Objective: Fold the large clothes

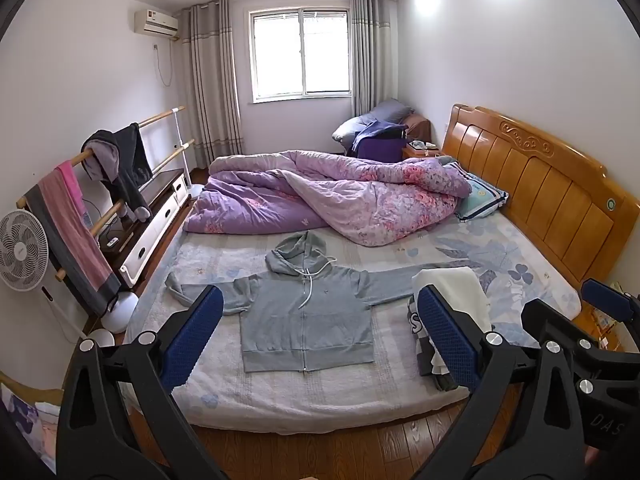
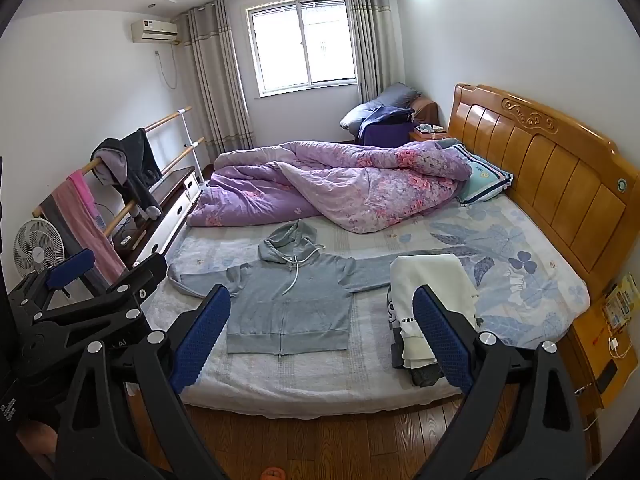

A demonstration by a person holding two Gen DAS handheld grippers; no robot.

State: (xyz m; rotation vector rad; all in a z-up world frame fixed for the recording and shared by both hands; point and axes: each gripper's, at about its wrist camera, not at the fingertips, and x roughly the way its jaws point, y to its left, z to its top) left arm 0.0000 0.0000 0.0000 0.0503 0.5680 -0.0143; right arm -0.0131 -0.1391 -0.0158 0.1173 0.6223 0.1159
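Note:
A grey zip hoodie [image 1: 306, 320] lies flat and face up on the bed [image 1: 280, 400], sleeves spread out, hood pointing to the far side. It also shows in the right wrist view [image 2: 288, 312]. My left gripper [image 1: 320, 332] is open and empty, held above the floor before the bed's near edge. My right gripper [image 2: 322, 332] is open and empty too, beside the left one. The right gripper shows at the right edge of the left wrist view [image 1: 576, 320], and the left gripper at the left edge of the right wrist view [image 2: 80, 280].
A stack of folded clothes [image 2: 432, 300] topped by a white garment lies right of the hoodie. A crumpled purple quilt [image 1: 332, 196] covers the bed's far half. A wooden headboard [image 1: 540, 184] stands right. A clothes rail [image 1: 100, 184], a fan [image 1: 22, 256] and a cabinet stand left.

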